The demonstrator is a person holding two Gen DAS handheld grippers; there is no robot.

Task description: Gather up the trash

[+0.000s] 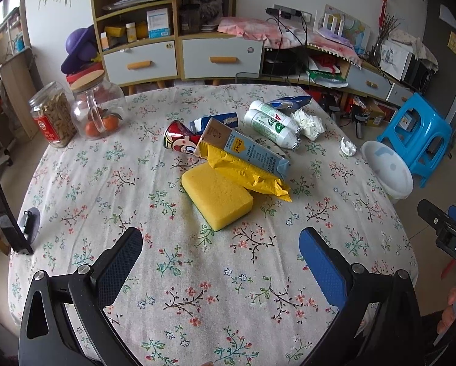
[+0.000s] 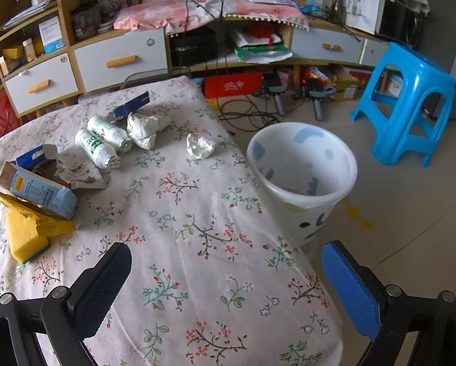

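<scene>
Floral-printed cloth is covering the round bench [image 1: 75, 183], and wooden shelving with grey drawers [image 1: 139, 61] is lining the wall behind it. A white plastic wastebasket with pastel shapes [image 2: 301, 180] is standing on the tiled floor just beside the bench's right edge, with a blue plastic stool [image 2: 407, 103] beyond it; something small is lying at the basket's bottom, too dim to identify. At the bench's far left edge, a clear plastic jar with a red label [image 1: 52, 116] is holding brown nuts or snacks, and a glass jar with a wooden lid [image 1: 96, 109] beside it is holding oranges.

The trash is lying heaped around the bench's middle: a light-blue rectangular carton [image 1: 246, 149] is resting on a crumpled yellow foil bag [image 1: 249, 174], with a red printed can [image 1: 179, 140] on its side to the left and a dark-blue small carton [image 1: 215, 122] behind. Two white bottles with green labels [image 1: 272, 123] are lying side by side, touching, with another torn blue carton [image 1: 289, 102] behind them. A crumpled white tissue [image 1: 308, 123] is lying against the bottles, and a smaller white tissue wad [image 2: 200, 146] is sitting near the right edge. A yellow rectangular sponge with a green underside [image 1: 217, 195] is lying nearest the near edge.

Both the left tongs [image 1: 220, 244] and the right tongs [image 2: 226, 259] are hovering spread wide over the cloth, gripping nothing.
</scene>
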